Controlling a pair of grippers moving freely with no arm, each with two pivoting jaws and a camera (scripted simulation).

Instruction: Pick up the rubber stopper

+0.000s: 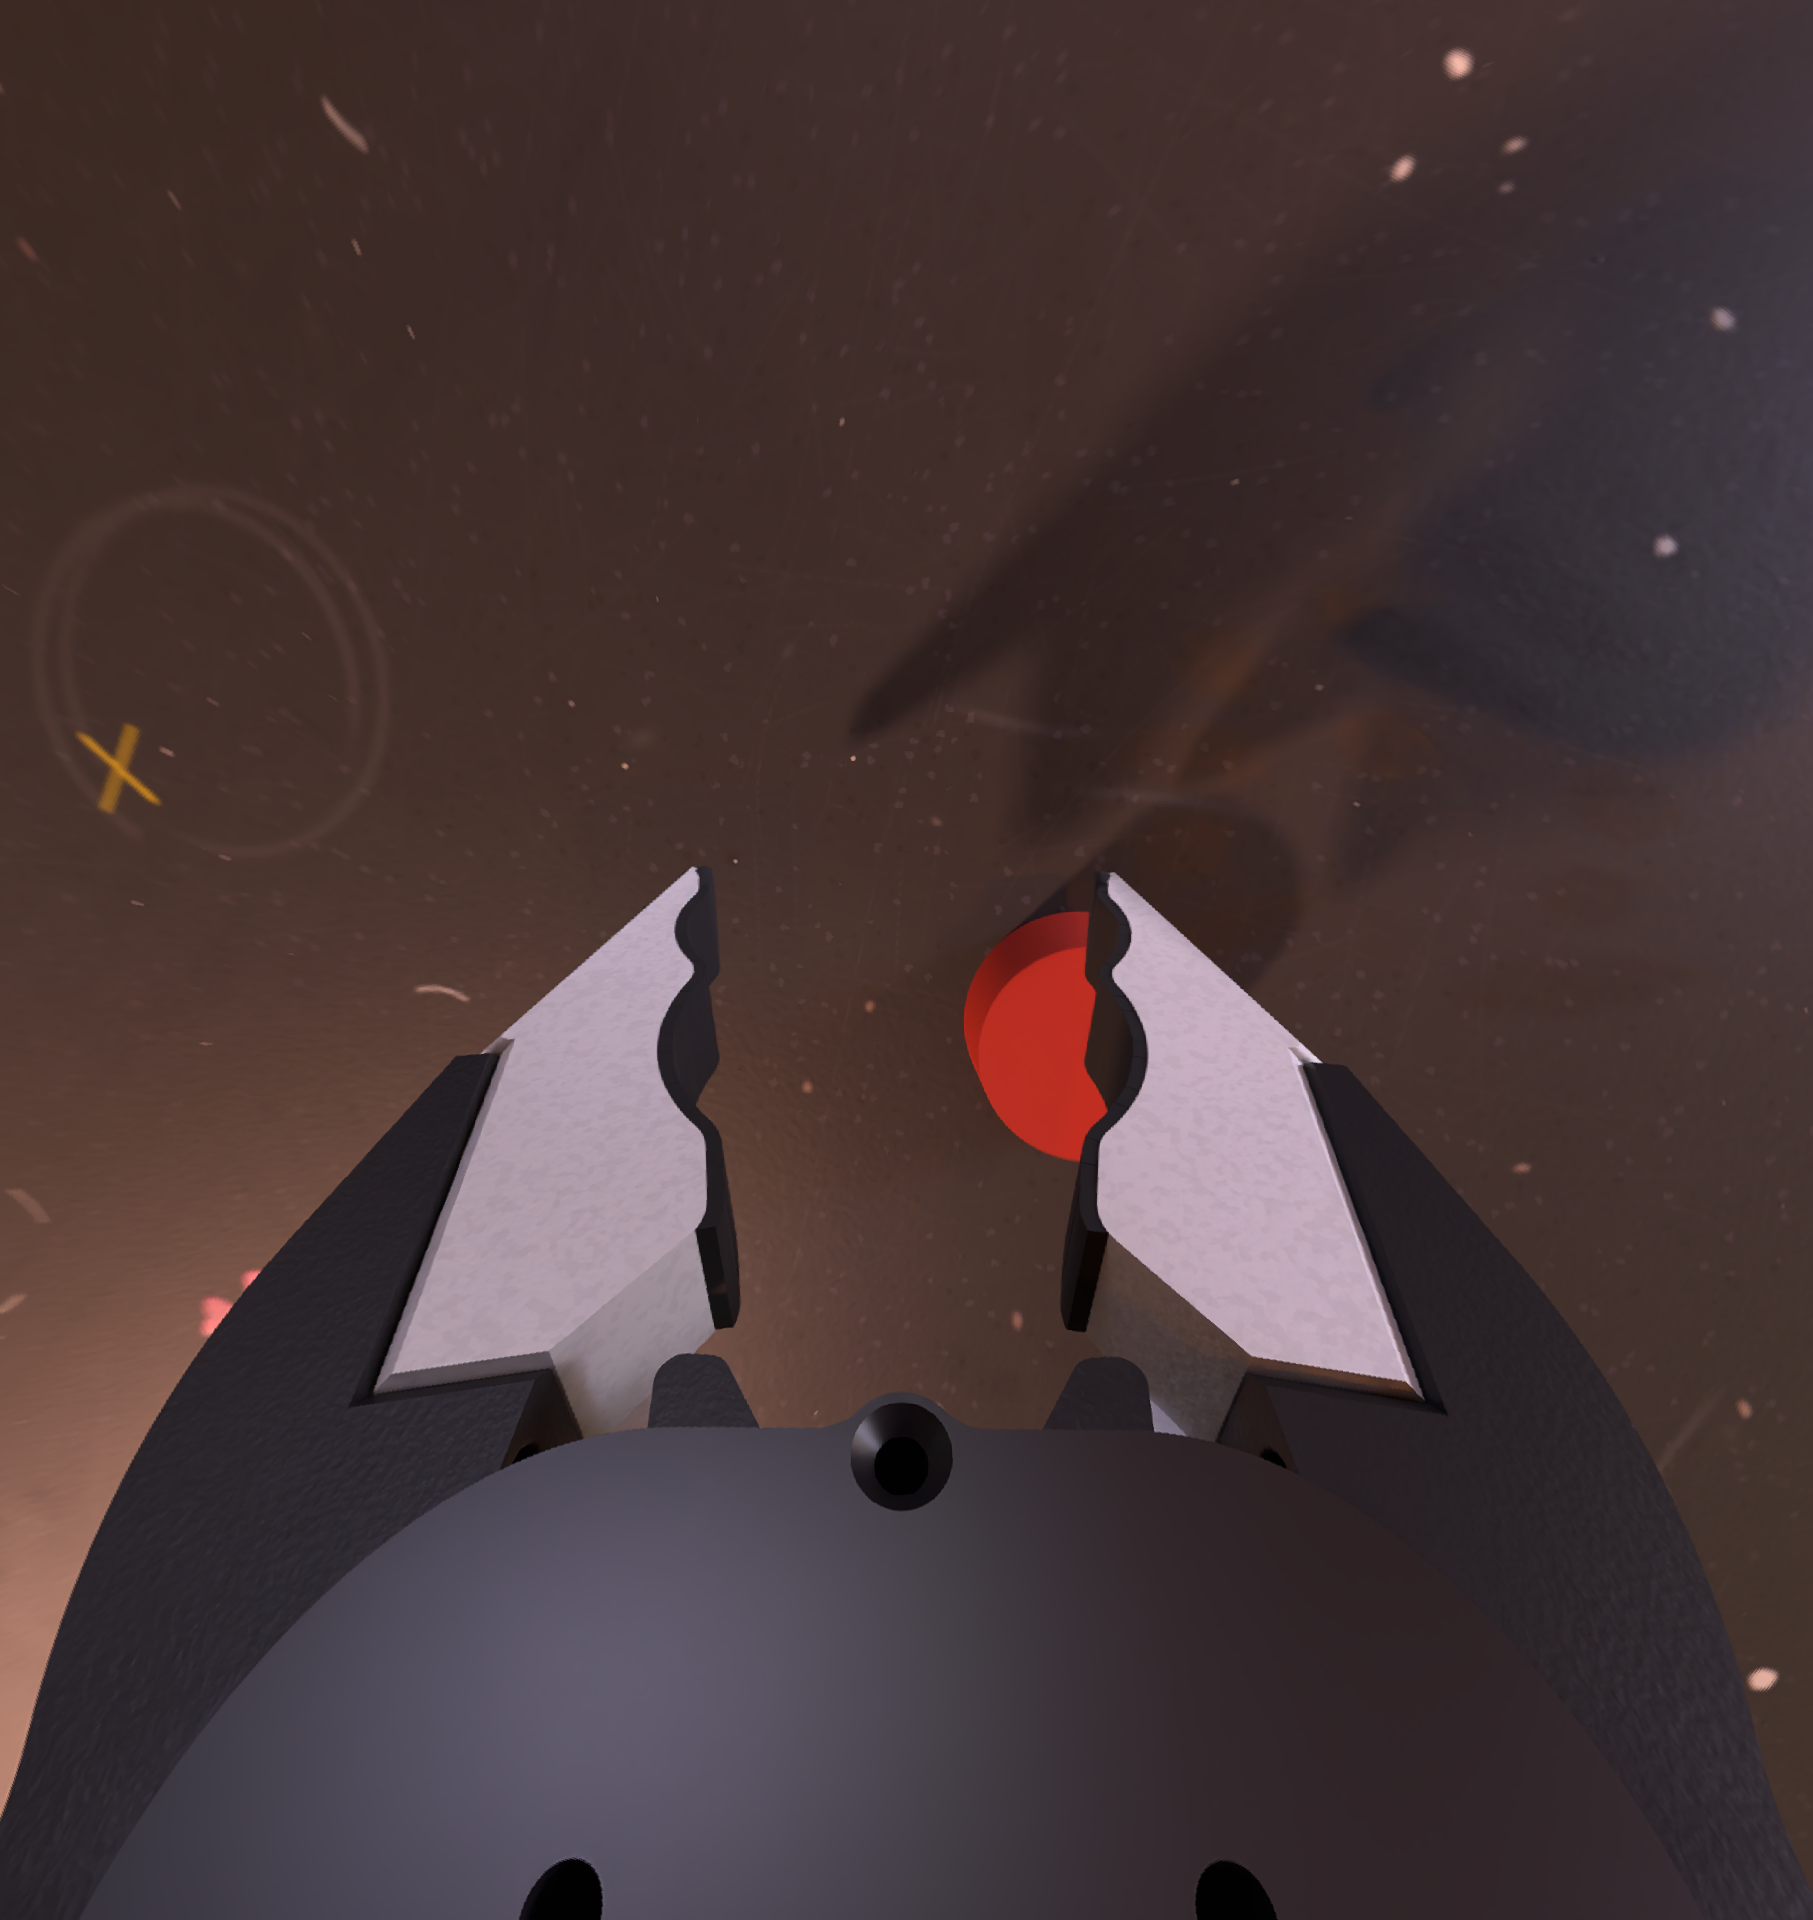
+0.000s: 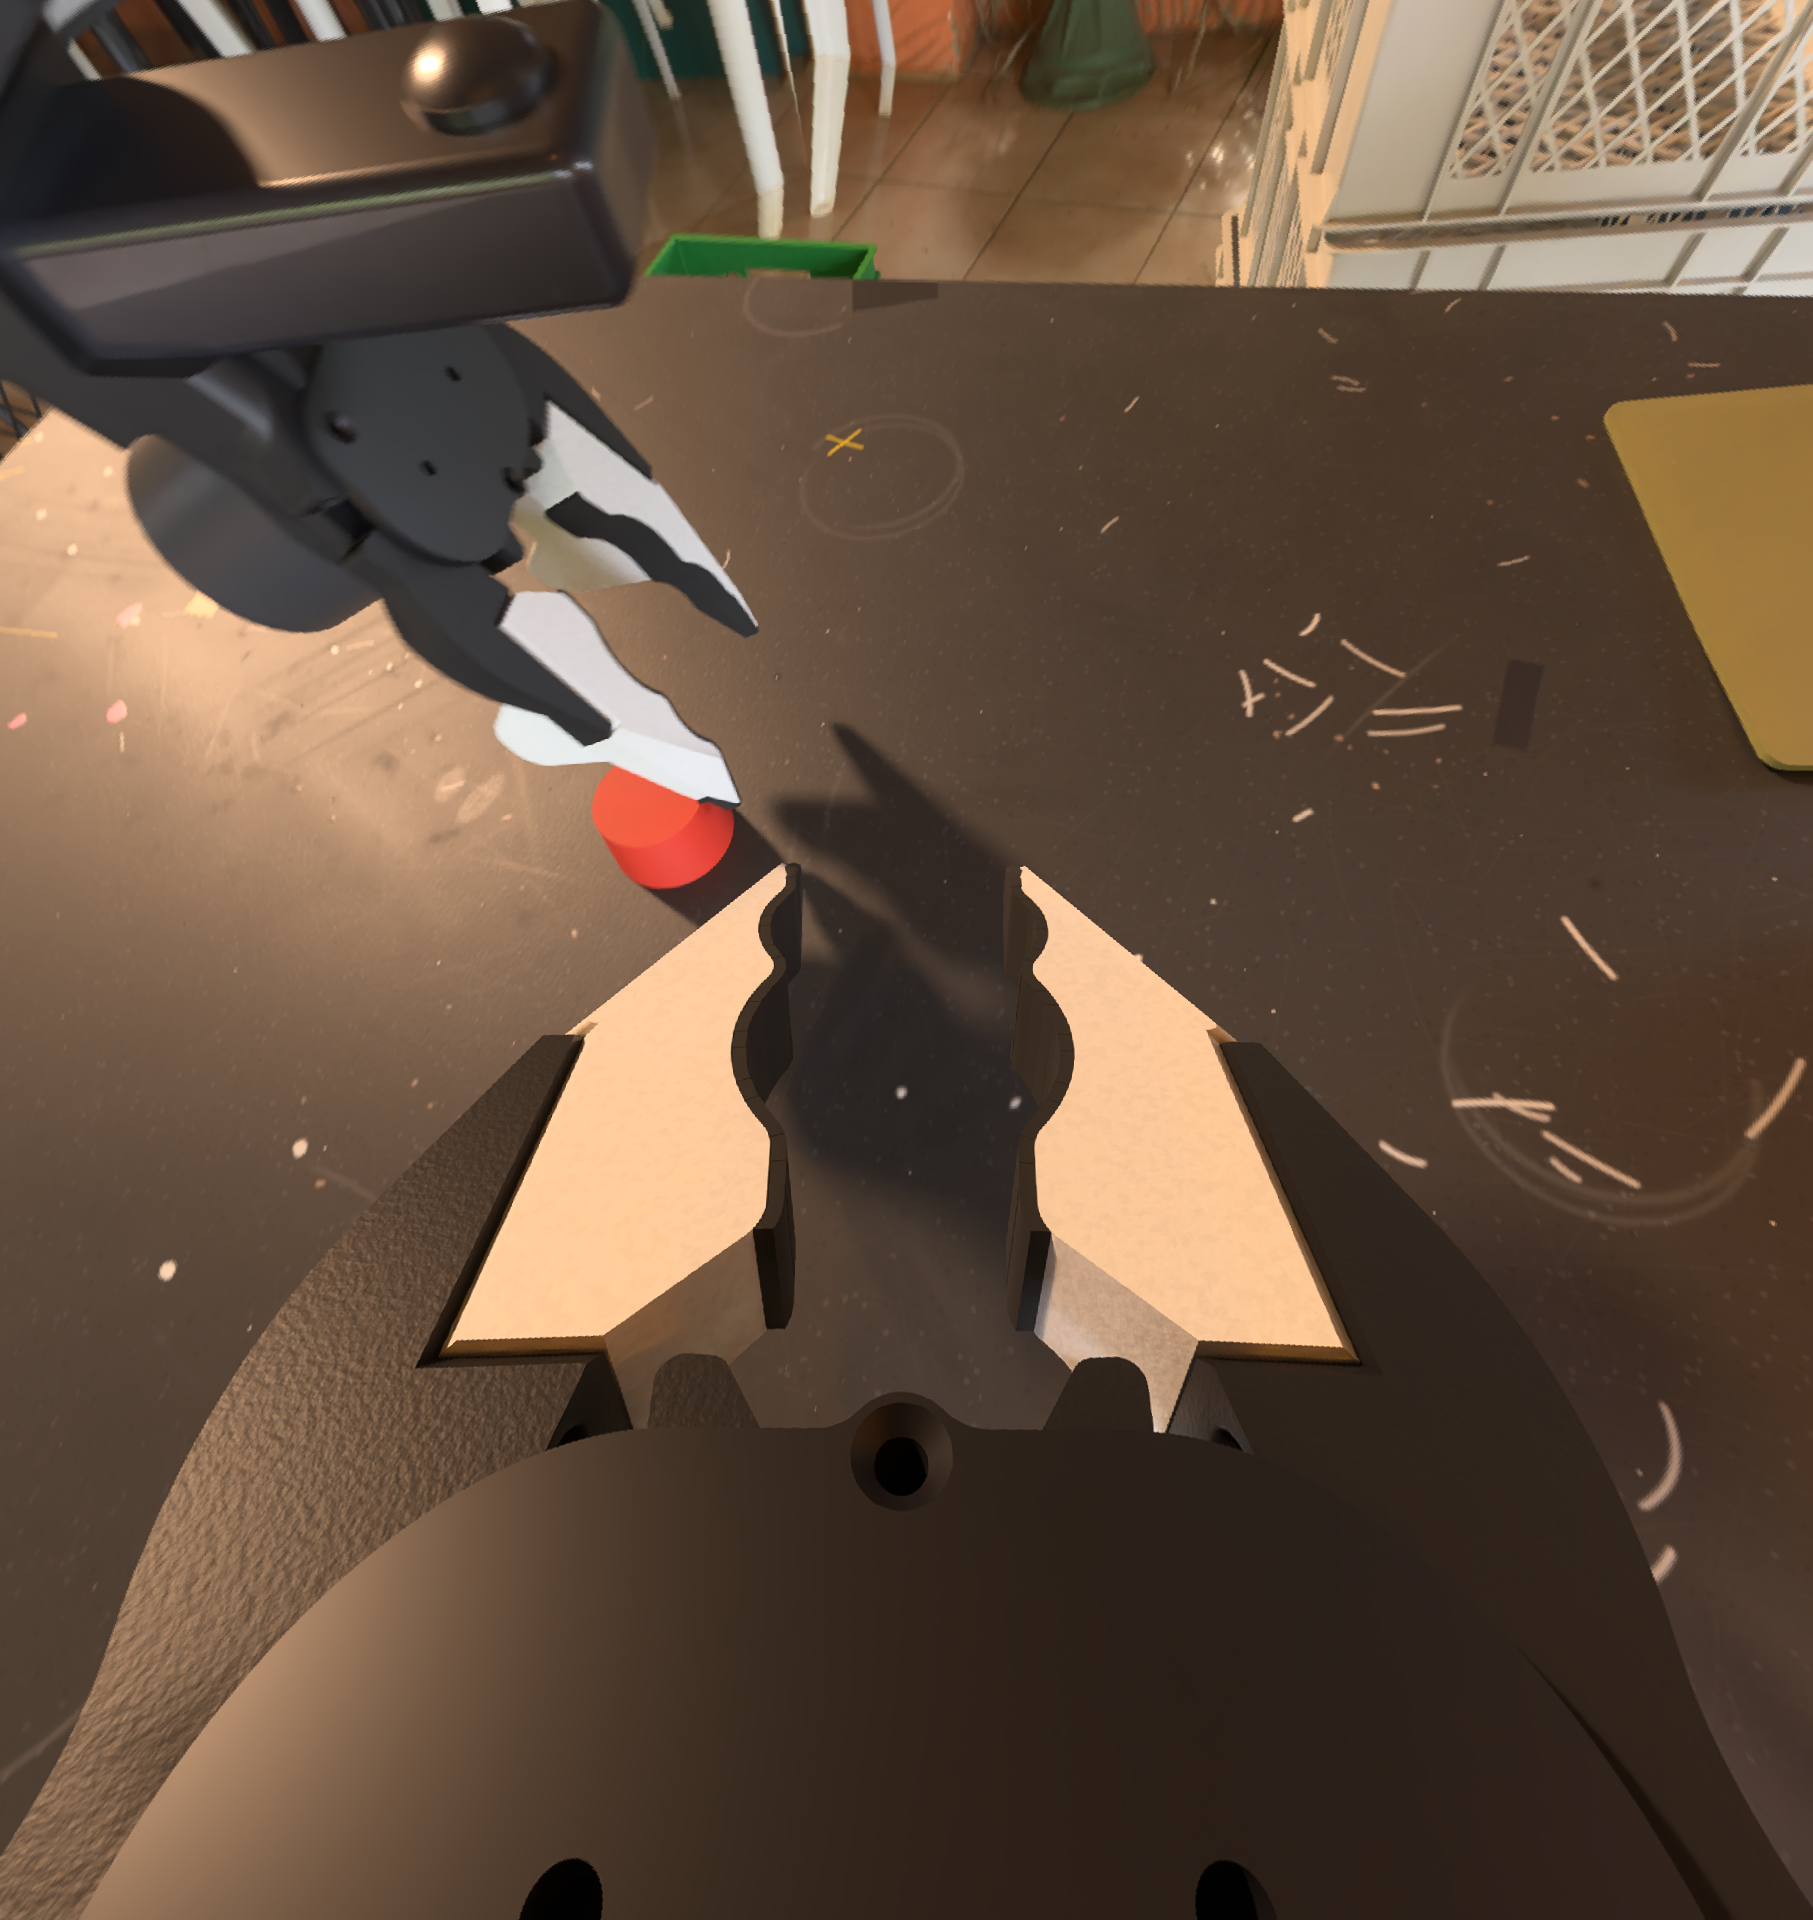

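Note:
The red rubber stopper (image 1: 1032,1039) stands on the dark scratched table top (image 1: 569,520). In the left wrist view my left gripper (image 1: 902,883) is open above the table; the stopper lies under its right finger, partly hidden, not between the jaws. In the right wrist view the stopper (image 2: 663,836) is at left centre, with the left gripper (image 2: 746,717) above it, its lower fingertip over the stopper's top. My right gripper (image 2: 902,873) is open and empty, to the right of the stopper and a little nearer.
A yellow mat (image 2: 1754,582) lies at the table's right edge. A green bin (image 2: 762,258) stands beyond the far edge. A yellow cross mark (image 2: 845,443) with a chalk ring is on the table behind the stopper. White lattice crates (image 2: 1608,135) stand at the back right.

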